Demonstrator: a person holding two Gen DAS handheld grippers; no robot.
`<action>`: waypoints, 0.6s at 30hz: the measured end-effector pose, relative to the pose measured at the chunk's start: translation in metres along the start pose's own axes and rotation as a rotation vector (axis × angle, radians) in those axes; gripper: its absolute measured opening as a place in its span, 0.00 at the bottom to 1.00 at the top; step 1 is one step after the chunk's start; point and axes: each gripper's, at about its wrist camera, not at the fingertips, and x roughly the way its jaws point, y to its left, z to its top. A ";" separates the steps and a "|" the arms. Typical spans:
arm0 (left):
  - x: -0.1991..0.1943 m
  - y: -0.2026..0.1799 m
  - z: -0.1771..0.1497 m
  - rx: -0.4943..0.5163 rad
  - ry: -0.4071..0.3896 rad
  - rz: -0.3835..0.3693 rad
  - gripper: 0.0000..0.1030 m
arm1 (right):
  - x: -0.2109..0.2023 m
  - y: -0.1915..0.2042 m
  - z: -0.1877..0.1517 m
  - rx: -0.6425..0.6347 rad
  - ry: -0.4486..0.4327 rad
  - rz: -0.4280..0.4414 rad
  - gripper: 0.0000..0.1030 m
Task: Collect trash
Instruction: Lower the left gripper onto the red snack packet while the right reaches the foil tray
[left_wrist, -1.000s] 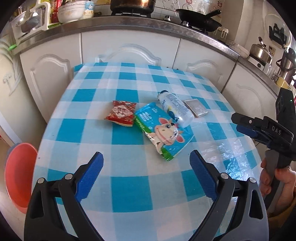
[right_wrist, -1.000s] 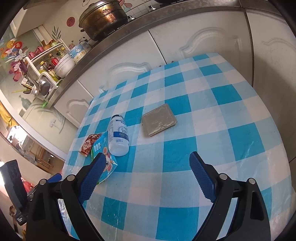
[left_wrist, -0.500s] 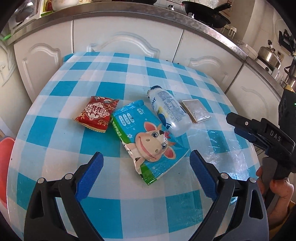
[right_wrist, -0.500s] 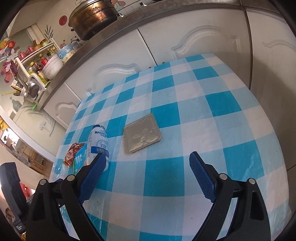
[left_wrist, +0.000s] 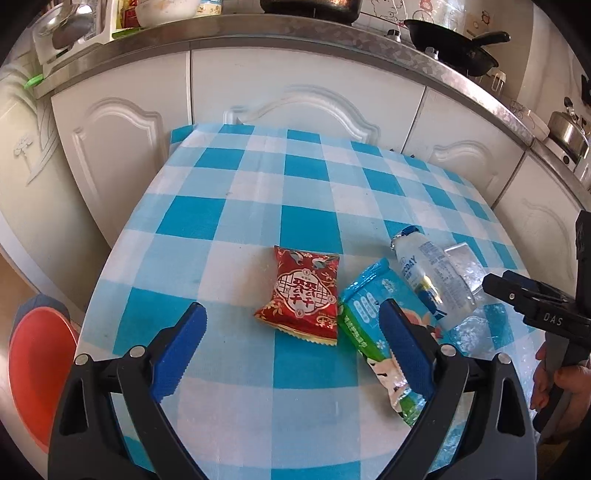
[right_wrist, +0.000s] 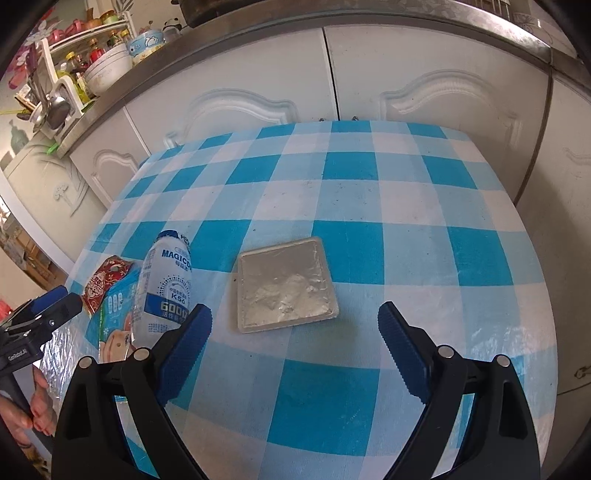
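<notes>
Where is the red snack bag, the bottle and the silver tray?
red snack bag (left_wrist: 304, 295), left wrist view, on the middle of its printed front.
bottle (right_wrist: 166, 288), right wrist view, on its label.
silver tray (right_wrist: 284, 282), right wrist view, on its foil top.

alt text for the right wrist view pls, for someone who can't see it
The open right gripper hovers over a blue-and-white checked table, its blue fingers framing a flat square foil-topped tray. To the left lie a plastic bottle and two snack packets, with white kitchen cabinets behind.
</notes>
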 end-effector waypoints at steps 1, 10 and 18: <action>0.005 0.000 0.001 0.009 0.005 0.000 0.92 | 0.002 0.001 0.001 -0.009 0.002 0.002 0.88; 0.028 0.007 0.009 -0.008 0.039 -0.030 0.73 | 0.020 0.015 0.005 -0.102 0.023 -0.059 0.88; 0.031 0.003 0.011 -0.003 0.029 -0.047 0.64 | 0.031 0.016 0.008 -0.118 0.037 -0.090 0.88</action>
